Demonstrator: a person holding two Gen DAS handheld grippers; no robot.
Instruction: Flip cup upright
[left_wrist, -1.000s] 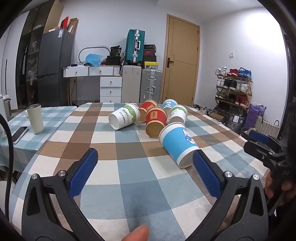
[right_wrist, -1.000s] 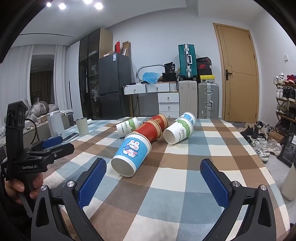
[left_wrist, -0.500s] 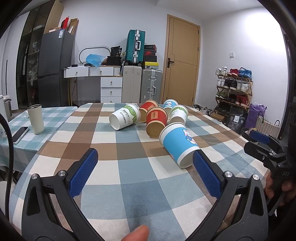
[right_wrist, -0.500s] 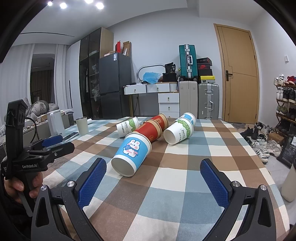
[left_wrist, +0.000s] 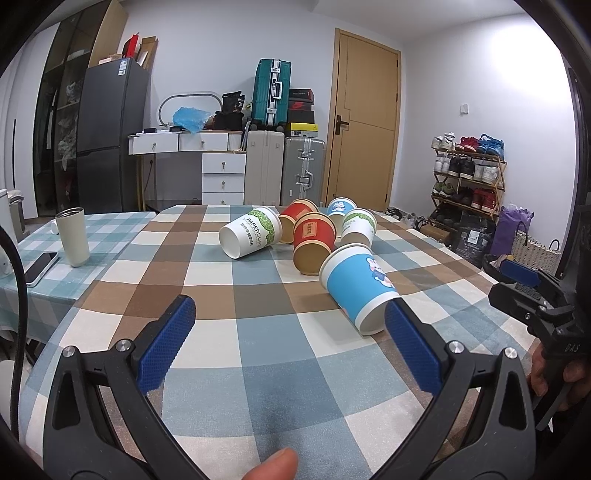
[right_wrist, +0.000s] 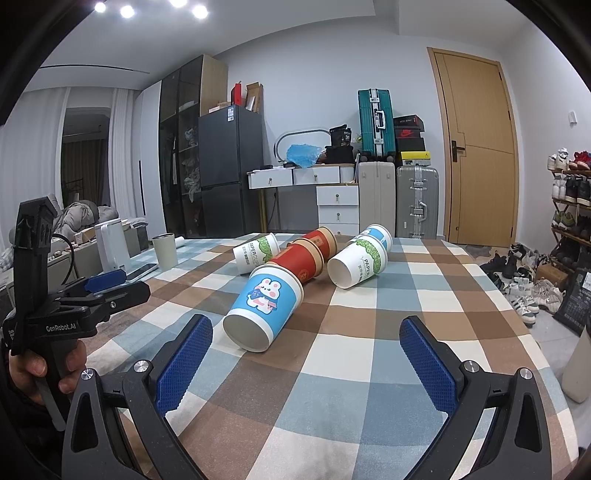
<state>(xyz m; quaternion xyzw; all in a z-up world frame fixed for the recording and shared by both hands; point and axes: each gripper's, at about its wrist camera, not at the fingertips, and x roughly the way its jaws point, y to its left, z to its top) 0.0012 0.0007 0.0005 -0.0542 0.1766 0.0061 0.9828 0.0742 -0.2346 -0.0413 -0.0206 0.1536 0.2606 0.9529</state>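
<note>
Several paper cups lie on their sides in a cluster on the checked tablecloth. The nearest is a blue cup with a rabbit print (left_wrist: 356, 286) (right_wrist: 266, 306), its mouth toward me. Behind it lie two red cups (left_wrist: 313, 242) (right_wrist: 301, 262), two white-and-green cups (left_wrist: 251, 236) (right_wrist: 356, 262) and another blue one (left_wrist: 341, 208). My left gripper (left_wrist: 288, 332) is open and empty, its right pad just short of the nearest blue cup. My right gripper (right_wrist: 306, 349) is open and empty, the cup just beyond its left pad.
A cream tumbler (left_wrist: 74, 236) (right_wrist: 165, 251) and a phone (left_wrist: 40, 267) sit on the adjoining table at the left. A white appliance (right_wrist: 110, 247) stands there too. The table's right edge drops to the floor by a shoe rack (left_wrist: 469, 177).
Both grippers stay open and nearly still. The cups have not moved.
</note>
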